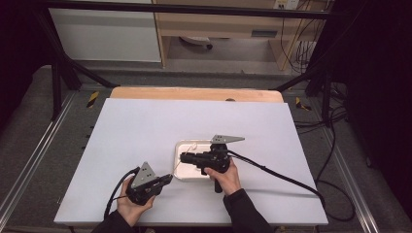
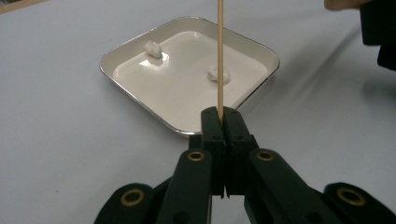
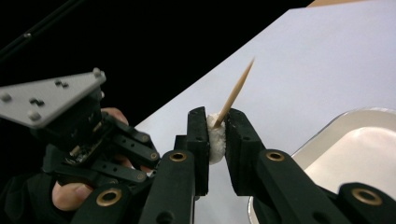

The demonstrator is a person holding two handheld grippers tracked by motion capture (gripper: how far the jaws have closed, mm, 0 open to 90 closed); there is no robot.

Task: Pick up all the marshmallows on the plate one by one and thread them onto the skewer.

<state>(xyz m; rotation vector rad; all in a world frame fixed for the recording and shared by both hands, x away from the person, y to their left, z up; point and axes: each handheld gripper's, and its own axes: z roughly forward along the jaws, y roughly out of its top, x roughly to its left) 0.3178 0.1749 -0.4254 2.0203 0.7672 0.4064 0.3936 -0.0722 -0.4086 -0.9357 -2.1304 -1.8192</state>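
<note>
left gripper view has your left gripper (image 2: 219, 119) clamped tight on a thin wooden skewer (image 2: 219, 56), jaws fully together around its lower end, stick running up and away over the tray (image 2: 119, 52). two white marshmallow pieces (image 2: 153, 48) (image 2: 218, 74) sit loose in the tray, well apart from each other.

in the right gripper view your right gripper (image 3: 217, 128) squeezes a third white marshmallow (image 3: 215, 135) between its pads, nearly closed on it, and the skewer tip (image 3: 238, 86) pokes out past that piece, so it looks speared or close to it. how deep the stick goes through, can't tell.

progress call: one piece going on the stick, two left in the tray, so roughly a third in at best. left to do is likely sliding this one down, letting go, then fetching the others.

room check from the high view: left gripper (image 1: 154, 183) is near the front edge of the white table (image 1: 145, 121), right gripper (image 1: 204, 158) hovers over the tray (image 1: 178, 148) mid-table. far half of the table is bare, and there's spare surface on both sides too. watch the tray's raised rim just beside your skewer line, the trailing cable (image 1: 282, 177) off to your right, and the front edge under your left hand (image 1: 133, 206).
</note>
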